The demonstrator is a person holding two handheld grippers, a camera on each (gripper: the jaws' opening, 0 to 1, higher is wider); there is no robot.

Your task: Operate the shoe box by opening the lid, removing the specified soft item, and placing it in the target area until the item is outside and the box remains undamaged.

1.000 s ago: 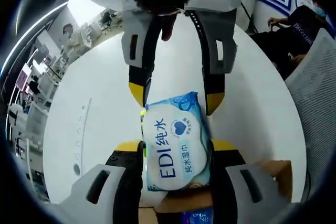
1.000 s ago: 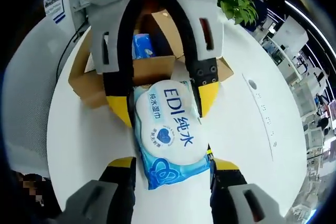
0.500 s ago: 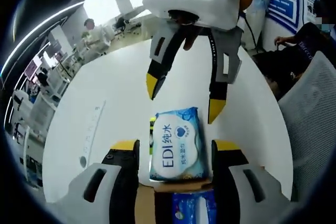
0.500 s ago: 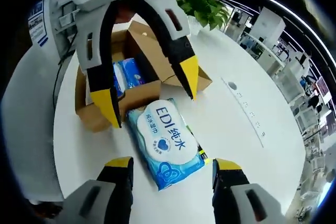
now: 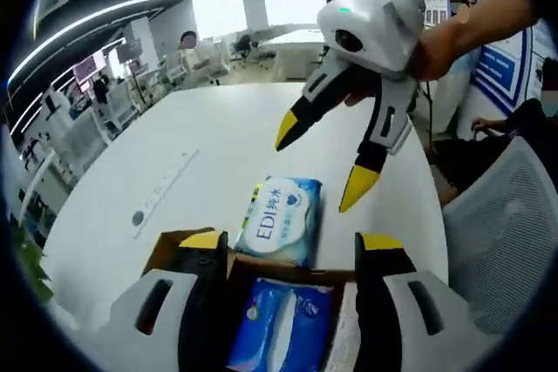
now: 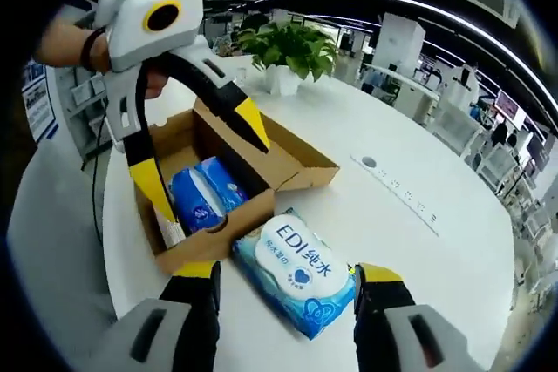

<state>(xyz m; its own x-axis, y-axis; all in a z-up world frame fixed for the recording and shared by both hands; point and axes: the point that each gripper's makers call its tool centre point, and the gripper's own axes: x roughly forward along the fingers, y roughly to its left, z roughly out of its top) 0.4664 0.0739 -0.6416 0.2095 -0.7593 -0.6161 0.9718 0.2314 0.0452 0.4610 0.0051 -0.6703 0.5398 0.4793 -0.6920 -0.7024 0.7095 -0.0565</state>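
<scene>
A blue-and-white wet-wipes pack (image 5: 279,219) (image 6: 301,272) lies flat on the white table, right against the open cardboard shoe box (image 6: 301,167) (image 5: 166,246). More blue packs (image 6: 200,198) (image 5: 283,328) rest inside the box, whose lid flap stands open. My left gripper (image 5: 294,241) (image 6: 205,158) hovers over the box, open and holding nothing. My right gripper (image 6: 288,272) (image 5: 324,161) hangs above the pack on the table with its jaws spread wide, clear of the pack.
A potted plant (image 6: 292,45) stands at the table's far side behind the box. A thin strip with a round socket (image 5: 166,189) (image 6: 397,189) runs across the tabletop. A mesh chair (image 5: 506,233) sits by the table edge. People sit at desks beyond.
Both grippers have lifted and drawn back from the wipes pack, which earlier sat between their jaws. The pack now lies free on the table beside the box.
</scene>
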